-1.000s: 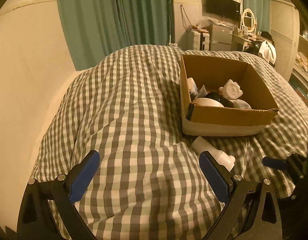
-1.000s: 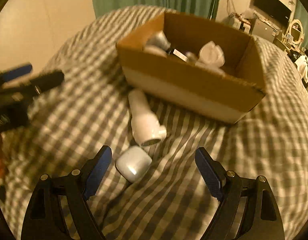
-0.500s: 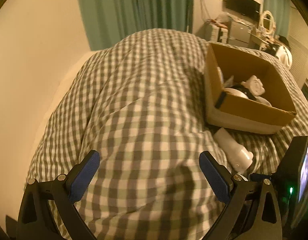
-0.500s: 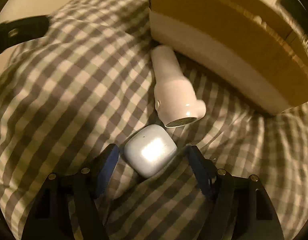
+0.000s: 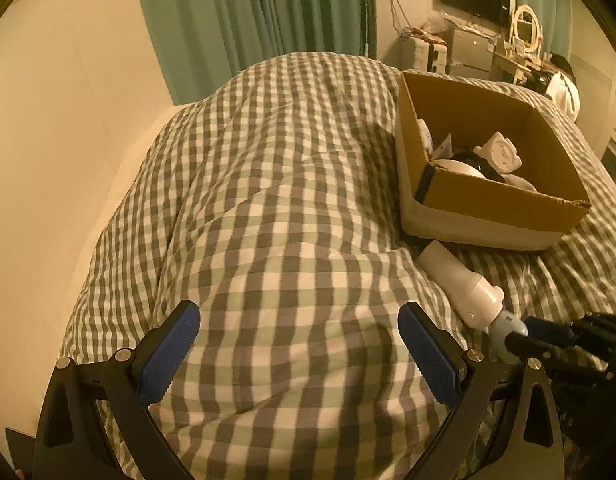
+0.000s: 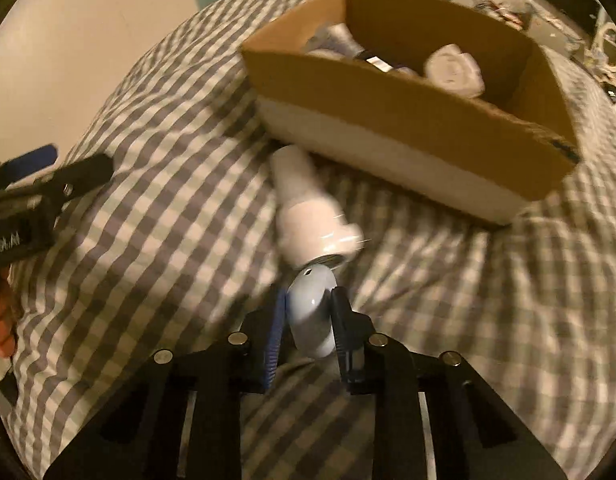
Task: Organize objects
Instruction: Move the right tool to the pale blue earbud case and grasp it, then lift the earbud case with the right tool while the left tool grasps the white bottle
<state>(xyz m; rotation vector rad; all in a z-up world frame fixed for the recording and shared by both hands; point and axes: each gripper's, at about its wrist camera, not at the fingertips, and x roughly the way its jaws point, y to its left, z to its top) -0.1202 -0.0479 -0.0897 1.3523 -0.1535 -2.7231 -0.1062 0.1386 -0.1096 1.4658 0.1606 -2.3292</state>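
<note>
Two fisheye views over a bed covered in a grey and white checked duvet point(image 5: 275, 216). In the right wrist view, the right gripper point(image 6: 308, 316) sits at lower centre with its two fingers drawn together and clamped on a small pale blue rounded case point(image 6: 310, 316), which stands on edge between the blue pads. Touching the top of the case is the wide end of a white cylindrical device point(image 6: 308, 216), lying on the duvet and slightly blurred; its narrow end reaches the foot of an open cardboard box point(image 6: 412, 120) in the upper right of the frame. Inside the box lie several white and dark items, too jumbled to name. The left gripper shows at the left edge of this view.

In the left wrist view, the left gripper point(image 5: 297, 344) fills the bottom of the frame, its blue-padded fingers spread wide apart with only duvet between them. The box sits at right of centre, the white device below it. Green curtains point(image 5: 259, 20) hang at top centre
</note>
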